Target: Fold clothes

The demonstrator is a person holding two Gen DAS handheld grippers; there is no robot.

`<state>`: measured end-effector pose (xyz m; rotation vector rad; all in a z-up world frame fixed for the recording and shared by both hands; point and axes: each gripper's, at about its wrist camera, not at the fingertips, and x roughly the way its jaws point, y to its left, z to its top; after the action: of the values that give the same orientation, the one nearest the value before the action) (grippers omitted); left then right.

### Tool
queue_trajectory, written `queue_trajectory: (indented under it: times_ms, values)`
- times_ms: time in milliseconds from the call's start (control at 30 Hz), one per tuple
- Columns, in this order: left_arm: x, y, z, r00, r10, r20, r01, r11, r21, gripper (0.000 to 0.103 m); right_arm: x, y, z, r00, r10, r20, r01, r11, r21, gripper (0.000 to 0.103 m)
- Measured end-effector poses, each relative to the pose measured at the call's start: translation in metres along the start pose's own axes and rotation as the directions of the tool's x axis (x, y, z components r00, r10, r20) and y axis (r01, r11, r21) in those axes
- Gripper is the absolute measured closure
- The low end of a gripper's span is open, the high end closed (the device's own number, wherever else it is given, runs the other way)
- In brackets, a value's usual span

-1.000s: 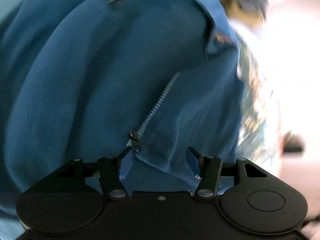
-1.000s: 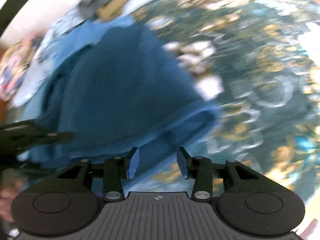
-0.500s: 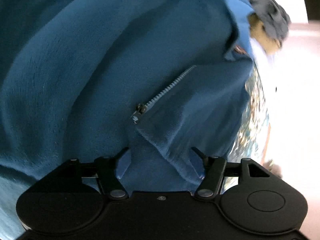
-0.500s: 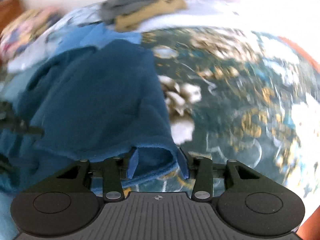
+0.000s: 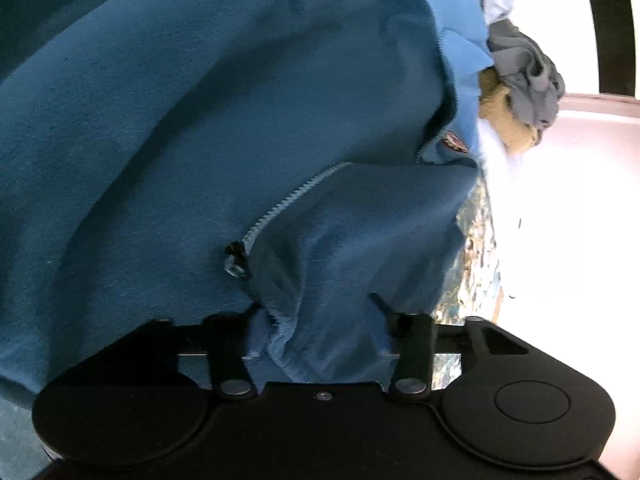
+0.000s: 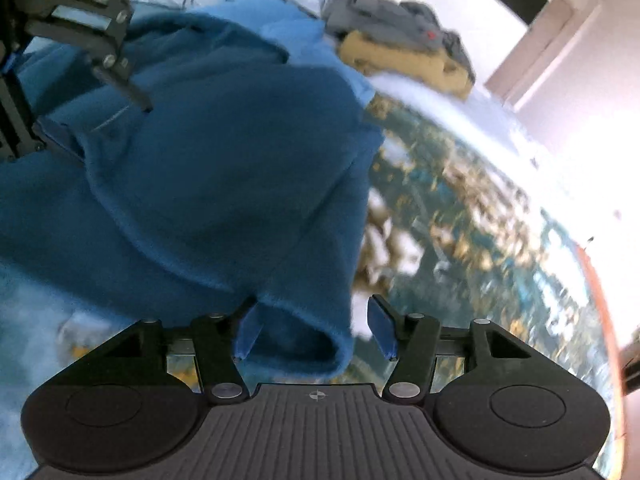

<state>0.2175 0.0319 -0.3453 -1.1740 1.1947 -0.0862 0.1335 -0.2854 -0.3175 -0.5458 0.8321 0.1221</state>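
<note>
- since the earlier frames the right wrist view has swung round, so the blue fleece jacket (image 6: 224, 168) now fills its left half and the patterned bedspread (image 6: 460, 216) its right; the grey and mustard clothes (image 6: 400, 40) sit far back near the wall.
- in the left wrist view the zipper (image 5: 288, 204) and its pull have slid up and away from the left gripper (image 5: 320, 328), and more of the fleece edge has bunched between its fingers.
- the left gripper's jaws have just been closing; a thick fold of the jacket's zipper-side edge lies between them and appears pinched, the left pad (image 5: 256, 336) pressed into the cloth.
- the right gripper (image 6: 316, 332) has just been opening; the jacket's rolled hem or cuff lies between its jaws, touching the left finger (image 6: 246, 334), while the right finger stands clear of the cloth with bedspread showing in the gap. it reads as let go, not gripped.
- the jacket lies rumpled on the bed, draped in soft humps, partly over a paler blue garment (image 6: 304, 40).
- progress, as a judgement: early. no flat, squared fold shows; sleeves and front are still loose, so smoothing and the main folds appear to remain. the other clothes at the back look untouched.
</note>
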Motion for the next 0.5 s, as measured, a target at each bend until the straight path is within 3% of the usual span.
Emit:
queue_trajectory:
  times_ms: [33, 100, 167, 233, 300, 400, 500]
  values:
    - [0.002, -0.001, 0.001, 1.0, -0.004, 0.0, 0.004, 1.0, 0.002, 0.066, 0.0, 0.0, 0.003, 1.0, 0.016, 0.016, -0.016, 1.0, 0.007, 0.051]
    - [0.003, 0.001, 0.001, 1.0, -0.014, -0.001, 0.014, 1.0, -0.01, 0.066, 0.001, -0.004, 0.006, 0.996, 0.086, 0.026, -0.087, 0.995, 0.05, 0.076]
    - [0.004, 0.005, 0.001, 1.0, -0.02, 0.001, 0.02, 0.999, -0.035, 0.066, 0.003, -0.008, 0.006, 0.992, 0.125, 0.02, -0.126, 0.988, 0.094, 0.088]
    - [0.001, 0.005, -0.001, 1.0, -0.008, 0.015, 0.008, 1.0, -0.026, 0.085, -0.001, -0.015, 0.006, 0.991, 0.129, 0.039, -0.133, 0.981, 0.141, 0.092]
    - [-0.001, 0.004, -0.006, 1.0, 0.002, 0.018, -0.002, 1.0, -0.01, 0.092, -0.008, -0.031, 0.005, 0.99, 0.121, 0.067, -0.134, 0.957, 0.257, 0.095]
    - [0.004, 0.007, -0.023, 0.996, -0.058, -0.066, 0.056, 0.998, -0.034, 0.092, -0.019, -0.06, -0.001, 0.996, 0.041, 0.081, -0.071, 0.901, 0.428, 0.099]
    - [0.014, 0.0, -0.051, 0.984, -0.065, -0.169, 0.068, 0.998, 0.016, 0.092, -0.022, -0.086, -0.012, 0.998, -0.035, 0.049, 0.002, 0.836, 0.549, 0.099]
